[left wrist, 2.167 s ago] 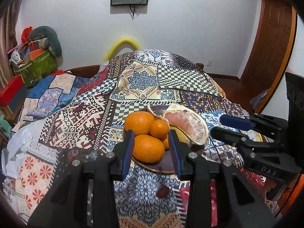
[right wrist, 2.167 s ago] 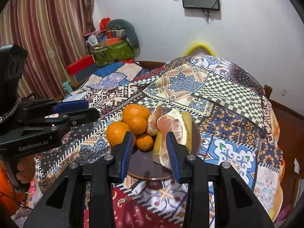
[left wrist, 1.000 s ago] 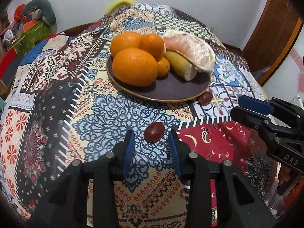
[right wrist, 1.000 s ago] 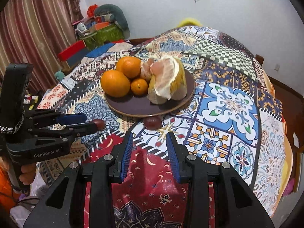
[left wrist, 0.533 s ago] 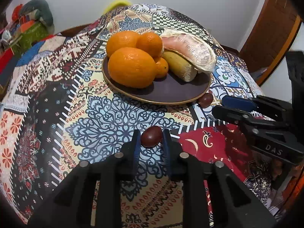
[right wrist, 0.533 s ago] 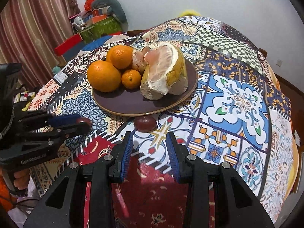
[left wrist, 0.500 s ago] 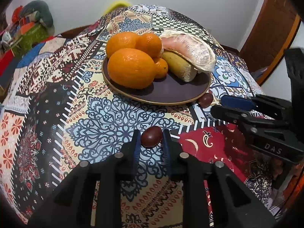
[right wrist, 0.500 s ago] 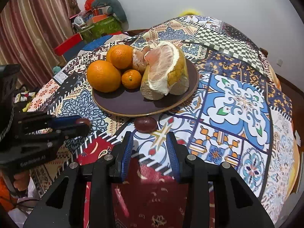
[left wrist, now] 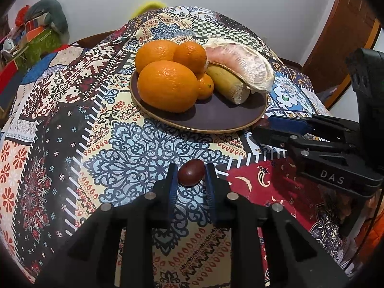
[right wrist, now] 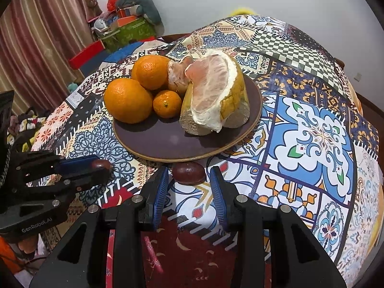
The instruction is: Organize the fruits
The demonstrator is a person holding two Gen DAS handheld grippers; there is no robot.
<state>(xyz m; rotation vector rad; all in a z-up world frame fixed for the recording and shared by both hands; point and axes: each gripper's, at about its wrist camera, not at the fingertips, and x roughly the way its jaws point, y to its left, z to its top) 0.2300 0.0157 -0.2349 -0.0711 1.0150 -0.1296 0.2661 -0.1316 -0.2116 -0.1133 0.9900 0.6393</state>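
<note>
In the left wrist view, the left gripper (left wrist: 190, 176) is pinched tight on a small dark red fruit (left wrist: 191, 172). The fruit sits low on the patterned cloth (left wrist: 134, 153), near the brown plate (left wrist: 216, 117), with its long side running across between the blue pads. The right gripper (left wrist: 260, 129) comes in from the side, and its tips hide what is at the plate's edge.

The right wrist view shows that spot: a second dark red fruit (right wrist: 189, 172) lying sideways, just beside the plate (right wrist: 168, 141). The right gripper (right wrist: 189, 187) has narrow jaws around it with small gaps, not touching. The left gripper (right wrist: 102, 168) shows at the left with its fruit (right wrist: 100, 164) at the tips
</note>
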